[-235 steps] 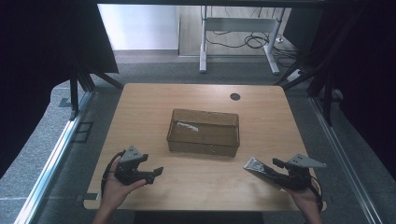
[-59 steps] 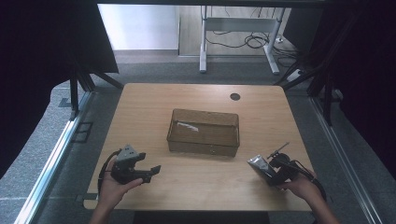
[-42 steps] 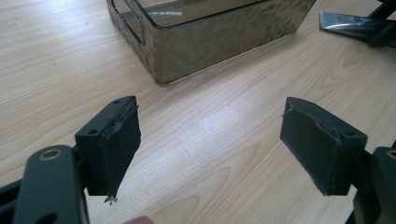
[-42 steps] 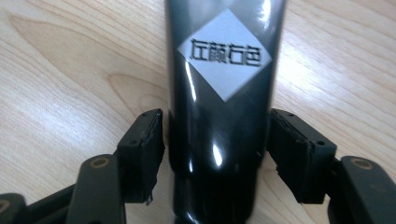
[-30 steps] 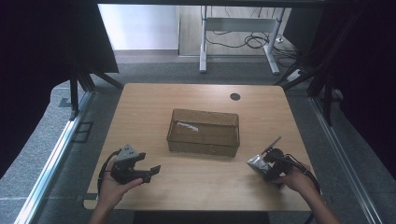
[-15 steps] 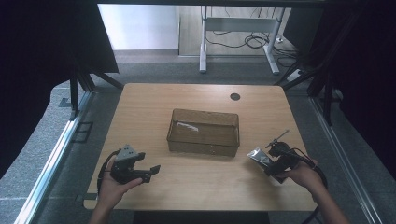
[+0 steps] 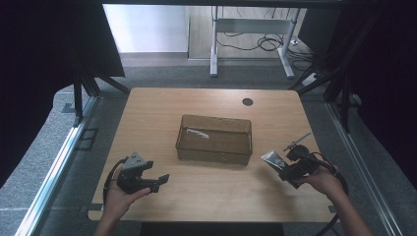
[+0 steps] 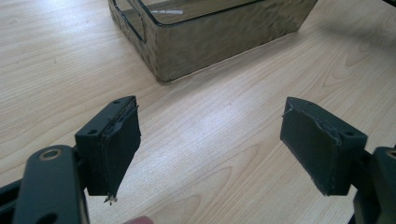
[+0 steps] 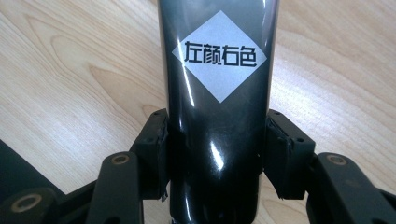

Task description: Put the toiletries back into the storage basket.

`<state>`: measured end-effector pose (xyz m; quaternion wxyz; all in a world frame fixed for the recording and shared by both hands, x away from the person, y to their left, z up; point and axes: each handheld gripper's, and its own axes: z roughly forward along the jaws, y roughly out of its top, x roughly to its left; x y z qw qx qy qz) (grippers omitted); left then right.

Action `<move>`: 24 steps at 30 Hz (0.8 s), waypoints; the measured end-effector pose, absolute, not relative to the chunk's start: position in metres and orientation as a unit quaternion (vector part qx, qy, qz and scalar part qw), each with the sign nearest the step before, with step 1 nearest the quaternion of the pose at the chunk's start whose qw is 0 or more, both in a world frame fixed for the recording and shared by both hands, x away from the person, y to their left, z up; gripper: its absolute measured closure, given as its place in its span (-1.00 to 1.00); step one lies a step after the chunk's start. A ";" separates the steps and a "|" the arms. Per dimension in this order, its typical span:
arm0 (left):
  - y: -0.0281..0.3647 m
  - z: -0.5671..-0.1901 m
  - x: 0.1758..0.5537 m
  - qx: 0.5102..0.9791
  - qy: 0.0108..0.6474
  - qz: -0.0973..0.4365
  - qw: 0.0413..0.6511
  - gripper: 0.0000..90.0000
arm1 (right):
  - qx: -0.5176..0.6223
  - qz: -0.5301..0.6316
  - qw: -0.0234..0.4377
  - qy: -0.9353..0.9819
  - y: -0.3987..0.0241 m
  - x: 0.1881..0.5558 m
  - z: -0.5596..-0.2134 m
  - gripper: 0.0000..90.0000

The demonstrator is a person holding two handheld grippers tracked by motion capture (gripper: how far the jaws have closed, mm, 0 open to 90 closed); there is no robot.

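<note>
My right gripper [image 7: 276,164] has its jaws clamped on a glossy black tube [image 9: 217,107], one pad pressing each side of its body, as the right gripper view shows close up; a pale diamond label [image 9: 219,55] with dark characters sits on the tube's face, and the wood grain of the desk [image 7: 196,105] lies behind it. From the high view I see that gripper in my right hand [image 7: 324,181] over the desk's near right part, with the tube's flat end [image 7: 272,158] pointing toward the smoky clear bin [image 7: 215,152] at the middle of the desk, near the bin's right end but apart from it. A small pale item [image 7: 196,132] lies inside the bin near its left wall; I cannot tell what it is. My left gripper [image 8: 210,149] sits low by the near left edge, its jaws wide apart with bare desk between them, aimed toward the bin's near corner [image 8: 161,74].
</note>
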<state>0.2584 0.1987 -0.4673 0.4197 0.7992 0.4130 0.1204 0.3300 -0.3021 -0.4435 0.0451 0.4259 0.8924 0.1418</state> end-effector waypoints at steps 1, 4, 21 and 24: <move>0.199 -0.467 0.258 0.799 0.413 0.120 0.420 -0.55 | 0.427 0.143 0.046 0.892 -0.303 0.330 -0.442 0.06; 0.198 -0.468 0.259 0.800 0.413 0.119 0.419 -0.55 | 0.427 0.148 0.052 0.891 -0.304 0.330 -0.436 0.06; 0.198 -0.468 0.259 0.800 0.413 0.119 0.418 -0.55 | 0.415 0.183 0.064 0.889 -0.305 0.336 -0.415 0.06; 0.198 -0.469 0.259 0.800 0.414 0.118 0.418 -0.55 | 0.411 0.187 0.064 0.890 -0.304 0.337 -0.413 0.06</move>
